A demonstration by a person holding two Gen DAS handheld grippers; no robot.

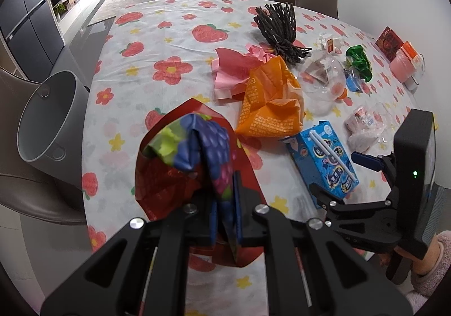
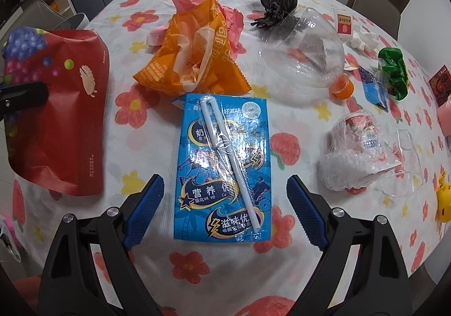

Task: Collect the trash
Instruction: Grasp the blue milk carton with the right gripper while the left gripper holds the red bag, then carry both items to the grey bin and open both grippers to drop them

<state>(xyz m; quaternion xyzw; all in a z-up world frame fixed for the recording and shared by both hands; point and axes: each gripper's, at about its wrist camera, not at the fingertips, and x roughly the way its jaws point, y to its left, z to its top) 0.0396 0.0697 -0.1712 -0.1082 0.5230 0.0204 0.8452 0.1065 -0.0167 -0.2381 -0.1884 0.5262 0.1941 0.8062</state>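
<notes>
With my left tool point(image 1: 227, 220) clamped on the red snack bag point(image 1: 169, 175) near the grey bin point(image 1: 48, 118), my right tool point(image 2: 225, 209) straddles the blue milk carton point(image 2: 222, 169) on the worktop point(image 2: 146, 147), jaws wide apart, so I judge closing comes next.

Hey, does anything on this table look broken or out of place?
Yes. The clear plastic bottle lies on its side and looks cut open, its wide end gaping though the orange cap is on. The blue drink carton lies squashed flat, its wrapped straw unused. Everything else is crumpled wrappers.
</notes>
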